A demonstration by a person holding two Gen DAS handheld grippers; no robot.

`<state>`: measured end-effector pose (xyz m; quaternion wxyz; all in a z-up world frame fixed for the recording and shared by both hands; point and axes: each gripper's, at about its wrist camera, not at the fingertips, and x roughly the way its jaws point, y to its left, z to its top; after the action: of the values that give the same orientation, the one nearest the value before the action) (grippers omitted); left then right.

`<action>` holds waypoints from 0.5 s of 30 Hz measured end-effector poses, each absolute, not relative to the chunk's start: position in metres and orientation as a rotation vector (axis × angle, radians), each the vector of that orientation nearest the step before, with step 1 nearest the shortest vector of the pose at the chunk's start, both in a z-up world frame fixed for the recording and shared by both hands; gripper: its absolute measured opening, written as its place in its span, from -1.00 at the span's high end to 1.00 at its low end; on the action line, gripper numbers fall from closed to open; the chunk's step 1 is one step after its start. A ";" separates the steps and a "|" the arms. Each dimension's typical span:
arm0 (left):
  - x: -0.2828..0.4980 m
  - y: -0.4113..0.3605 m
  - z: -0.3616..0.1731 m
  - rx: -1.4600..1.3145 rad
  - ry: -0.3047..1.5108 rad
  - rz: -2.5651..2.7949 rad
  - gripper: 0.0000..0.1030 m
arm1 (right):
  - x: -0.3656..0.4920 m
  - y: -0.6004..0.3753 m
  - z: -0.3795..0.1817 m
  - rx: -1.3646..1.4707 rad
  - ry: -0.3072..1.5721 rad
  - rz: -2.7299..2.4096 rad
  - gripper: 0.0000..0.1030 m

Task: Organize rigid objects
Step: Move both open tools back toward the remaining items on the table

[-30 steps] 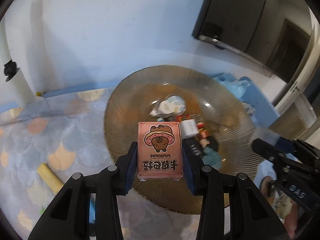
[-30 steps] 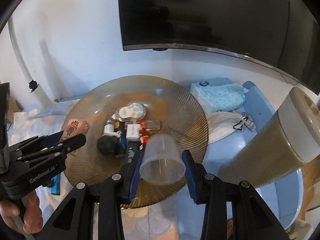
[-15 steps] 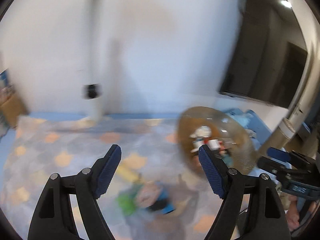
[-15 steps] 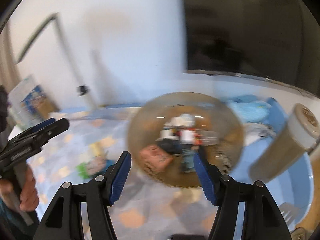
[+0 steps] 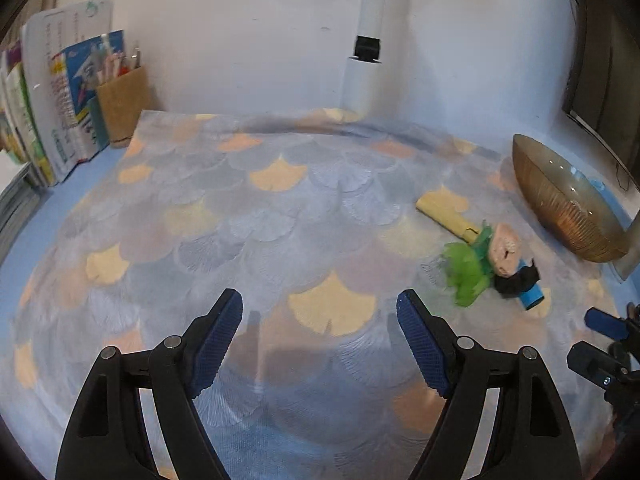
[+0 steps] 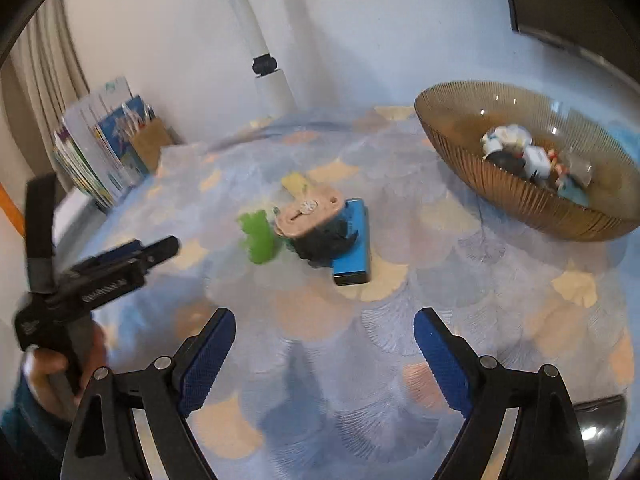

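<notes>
Small pile of objects (image 6: 316,224) (blue flat box, beige piece, green toy, yellow stick) on patterned table (image 6: 460,300), left of ribbed amber glass bowl (image 6: 520,204). Blue box's long axis near-far. Right hand-held gripper (image 6: 324,356) empty, jaws opening, pile straight ahead, nearer. Left hand-held gripper (image 5: 320,340) wide, empty, pile far-right.

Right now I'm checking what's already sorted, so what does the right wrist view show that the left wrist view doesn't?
Only the right wrist view looks into the ribbed amber glass bowl, showing the small mixed items piled inside. It also shows the right gripper, whose jaws are opening with nothing between them.

Only the left wrist view shows the left gripper end-on, open and empty; there the bowl shows only its outside.

Both show the patterned fan-print cloth, the white lamp post, and the cluster of loose items on the cloth.
</notes>
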<state>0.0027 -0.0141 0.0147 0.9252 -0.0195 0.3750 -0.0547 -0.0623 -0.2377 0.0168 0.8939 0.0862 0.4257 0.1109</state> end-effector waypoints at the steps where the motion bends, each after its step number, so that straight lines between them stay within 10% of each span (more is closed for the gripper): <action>1: 0.001 -0.014 0.015 -0.037 0.762 -0.102 -0.52 | -0.063 -0.234 0.015 0.149 0.869 0.219 -0.75; 15: 0.000 -0.014 0.011 -0.052 0.759 -0.117 -0.52 | -0.067 -0.225 0.010 0.044 0.851 0.103 -0.66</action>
<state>0.0004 -0.0136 0.0110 0.9268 -0.0253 0.3704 -0.0568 -0.0672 -0.2250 0.0101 0.9094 0.0211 0.4124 0.0498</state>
